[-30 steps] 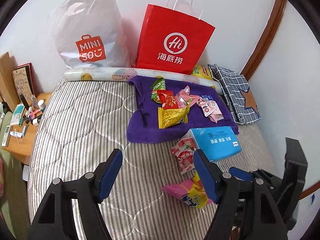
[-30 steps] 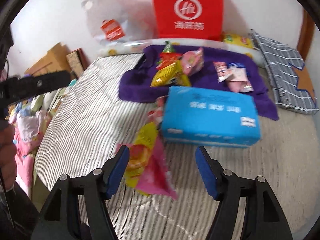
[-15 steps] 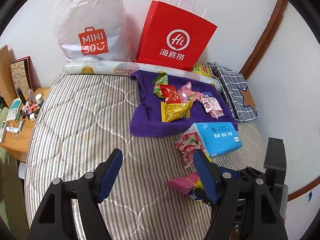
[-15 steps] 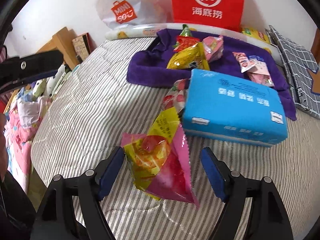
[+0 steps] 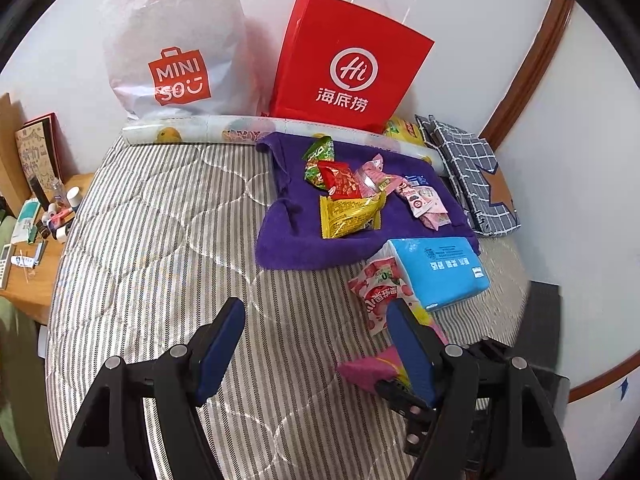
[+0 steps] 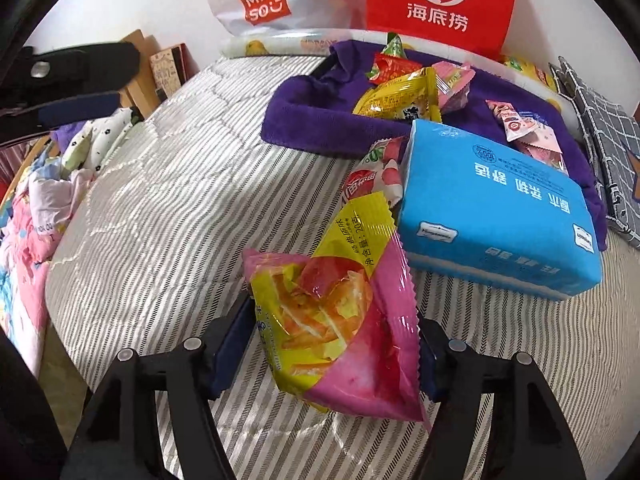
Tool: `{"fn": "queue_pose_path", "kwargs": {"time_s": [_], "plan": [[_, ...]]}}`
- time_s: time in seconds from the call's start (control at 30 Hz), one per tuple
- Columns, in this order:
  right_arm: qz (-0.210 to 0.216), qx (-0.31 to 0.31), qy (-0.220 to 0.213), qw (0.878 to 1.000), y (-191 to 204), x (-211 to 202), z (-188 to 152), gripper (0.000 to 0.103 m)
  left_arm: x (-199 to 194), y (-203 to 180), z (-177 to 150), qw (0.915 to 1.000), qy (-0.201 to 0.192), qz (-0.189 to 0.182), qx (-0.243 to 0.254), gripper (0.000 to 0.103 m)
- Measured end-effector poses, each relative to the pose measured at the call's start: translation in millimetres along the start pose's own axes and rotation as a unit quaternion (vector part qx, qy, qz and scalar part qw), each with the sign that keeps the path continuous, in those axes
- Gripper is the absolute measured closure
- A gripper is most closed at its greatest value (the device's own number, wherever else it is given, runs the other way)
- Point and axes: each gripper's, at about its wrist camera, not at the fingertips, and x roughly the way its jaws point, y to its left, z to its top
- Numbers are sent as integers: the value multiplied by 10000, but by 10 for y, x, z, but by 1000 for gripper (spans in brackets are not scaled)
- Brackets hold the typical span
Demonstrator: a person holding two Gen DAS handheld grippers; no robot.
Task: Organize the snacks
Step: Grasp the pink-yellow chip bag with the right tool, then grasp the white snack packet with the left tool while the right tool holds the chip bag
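**Snack packets on a striped mattress, seen from both wrist cameras**

While the left gripper (image 5: 316, 344) stood released above bare striped mattress (image 5: 160, 240), with nothing between its blue pads, the right gripper (image 6: 336, 344) sat around a pink-and-yellow snack packet (image 6: 340, 320). In the right wrist view the packet filled the gap between the two fingers, its edges meeting both blue pads; whether the pads were pressing it or only flanking it could not be told. The same packet appeared in the left wrist view as a pink corner (image 5: 368, 368) beside the left gripper's right finger, with the right gripper's black frame just behind it.

Just beyond the packet lay a red-and-white snack packet (image 6: 372, 180), partly tucked against the side of a blue tissue pack (image 6: 492, 208). The tissue pack rested on the mattress with its far edge overlapping a purple towel (image 5: 296, 232). On the towel lay a cluster of further snacks: a yellow packet (image 5: 348, 216), a red packet (image 5: 340, 180), a green packet (image 5: 320, 152) and several pink packets (image 5: 428, 204).

At the head of the mattress, against the wall, stood a white Miniso bag (image 5: 176, 44) and a red paper bag (image 5: 348, 68), side by side. A grey checked cloth (image 5: 472, 176) lay right of the towel.
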Motion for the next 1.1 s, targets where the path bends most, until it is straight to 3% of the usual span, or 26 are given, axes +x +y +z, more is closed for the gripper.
{"fn": "queue_pose_path", "kwargs": {"time_s": [0.33,0.57,0.83,1.1], "plan": [[-37,194,-521,9984,-280,-501,-221,35,364,-189,-6,9993,357,97,35,32],[-560,691,-720,9934,-872,-728,-427,35,756,-507,6,9974,693,10,203,31],[-743,1243,-679,9871,-1402,-724,-599,35,1116,-705,106,9954,942,12,176,32],[-711,1403,-676,9852,-1548,-677,-631,35,1153,-538,120,9951,989,29,64,29]]}}
